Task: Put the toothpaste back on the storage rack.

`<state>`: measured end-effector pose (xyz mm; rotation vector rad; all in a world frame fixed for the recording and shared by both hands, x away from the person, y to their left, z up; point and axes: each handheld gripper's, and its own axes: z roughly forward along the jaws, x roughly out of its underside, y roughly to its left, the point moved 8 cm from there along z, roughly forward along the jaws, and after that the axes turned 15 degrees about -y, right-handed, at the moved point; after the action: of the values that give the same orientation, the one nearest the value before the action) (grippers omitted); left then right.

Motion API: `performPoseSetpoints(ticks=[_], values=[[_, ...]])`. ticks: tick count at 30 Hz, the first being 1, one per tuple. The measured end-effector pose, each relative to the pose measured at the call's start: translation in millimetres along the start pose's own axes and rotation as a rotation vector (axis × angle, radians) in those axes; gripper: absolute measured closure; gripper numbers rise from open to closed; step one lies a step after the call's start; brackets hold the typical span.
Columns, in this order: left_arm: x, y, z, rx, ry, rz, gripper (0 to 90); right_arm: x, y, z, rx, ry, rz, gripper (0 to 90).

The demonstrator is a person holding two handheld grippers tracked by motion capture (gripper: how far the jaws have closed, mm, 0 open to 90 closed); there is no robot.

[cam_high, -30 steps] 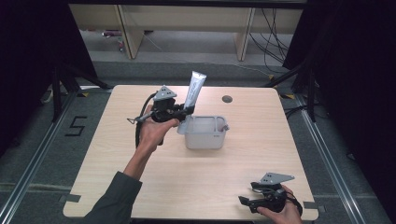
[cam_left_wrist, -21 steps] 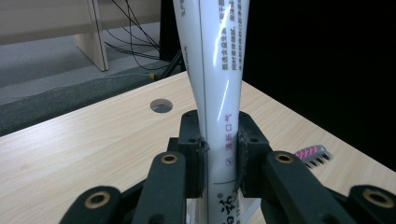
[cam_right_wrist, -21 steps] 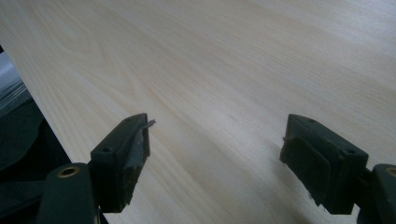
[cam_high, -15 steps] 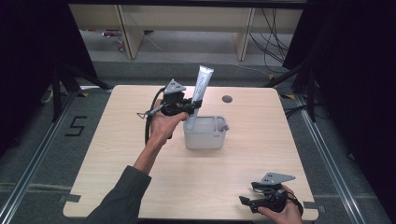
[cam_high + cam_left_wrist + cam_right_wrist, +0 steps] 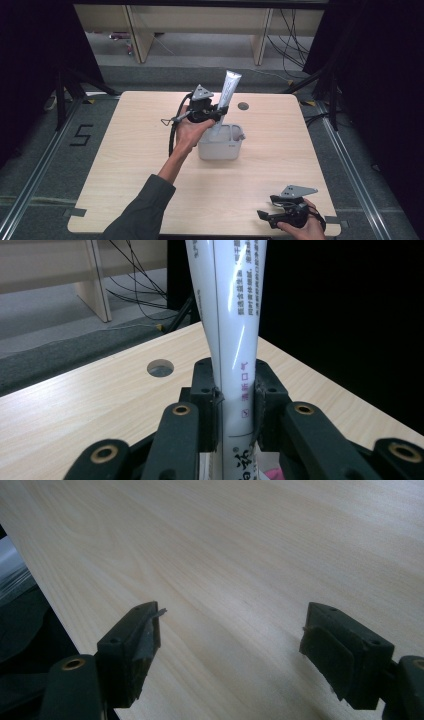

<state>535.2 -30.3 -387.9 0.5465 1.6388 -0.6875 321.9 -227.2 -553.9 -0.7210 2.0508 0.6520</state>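
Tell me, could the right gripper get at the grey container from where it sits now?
Probably yes. The right gripper is open near the table's front edge, with bare tabletop up to the grey container. The left gripper and its tube crowd the container's top.

Left gripper (image 5: 216,113): we saw it carry its load rightward and toward the table's far side.
Tube (image 5: 225,102): we noted it went from leaning beside the grey container (image 5: 220,148) to standing nearly upright, lower end inside it.
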Motion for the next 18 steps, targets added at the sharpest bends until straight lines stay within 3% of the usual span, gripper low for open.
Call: performPoseSetpoints(ticks=[4,8,12,15,16,18], values=[[4.0,0.3,3.9,-0.005,-0.005,-0.009,75.4,0.9,2.6,-1.6,0.013,0.007,0.042,23.6],[9.6,-0.5,9.4,-0.006,-0.007,0.006,75.3,0.7,-0.4,-2.5,0.013,0.004,0.011,23.6],[13.2,0.0,12.1,-0.008,-0.007,0.001,75.3,1.1,1.3,-2.5,0.010,0.003,0.026,23.6],[17.5,0.3,13.9,-0.009,-0.006,0.006,75.3,0.8,-0.7,-2.8,0.010,-0.002,0.004,23.6],[19.2,0.5,14.3,-0.006,-0.002,0.008,75.3,1.4,1.1,-2.7,0.007,0.000,0.025,23.6],[22.2,1.1,15.1,-0.006,0.000,0.010,75.3,1.6,0.5,-2.9,0.009,-0.001,0.023,23.6]])
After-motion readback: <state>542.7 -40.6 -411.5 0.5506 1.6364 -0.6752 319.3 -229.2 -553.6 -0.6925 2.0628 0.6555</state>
